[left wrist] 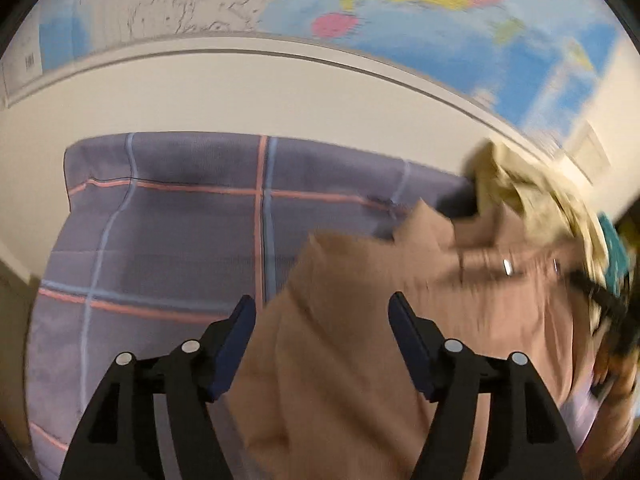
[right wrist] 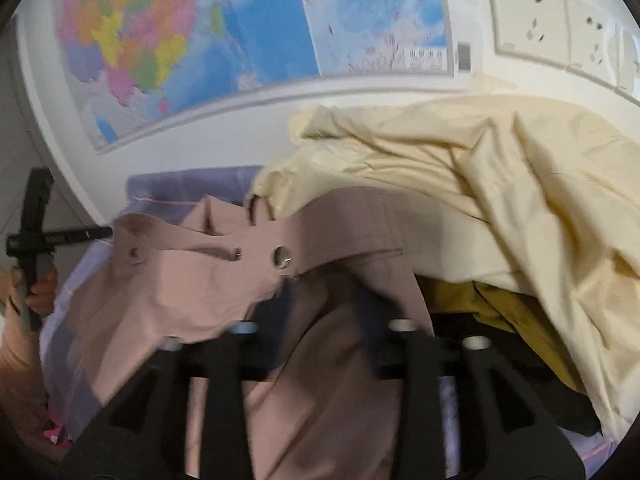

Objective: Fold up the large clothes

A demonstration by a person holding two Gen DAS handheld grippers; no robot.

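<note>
Left wrist view: the left gripper (left wrist: 322, 310) stands spread over the pink garment (left wrist: 360, 360) on the checked sheet (left wrist: 168, 216). The right gripper (right wrist: 324, 326), blurred, seems spread too. Next, I think, both must catch an edge to fold.

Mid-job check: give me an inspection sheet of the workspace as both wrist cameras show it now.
Surface: purple plaid bedsheet, bare on the left.
Job's things: pinkish-tan garment with buttons, lying rumpled, not yet folded.
Clutter: cream fabric heap over a mustard cloth; a teal item at the edge.
Grippers: left gripper open above the tan garment; right gripper blurred, fingers apart, garment beneath.
Cables: nothing seen.
Surroundings: wall map, wall sockets.
</note>
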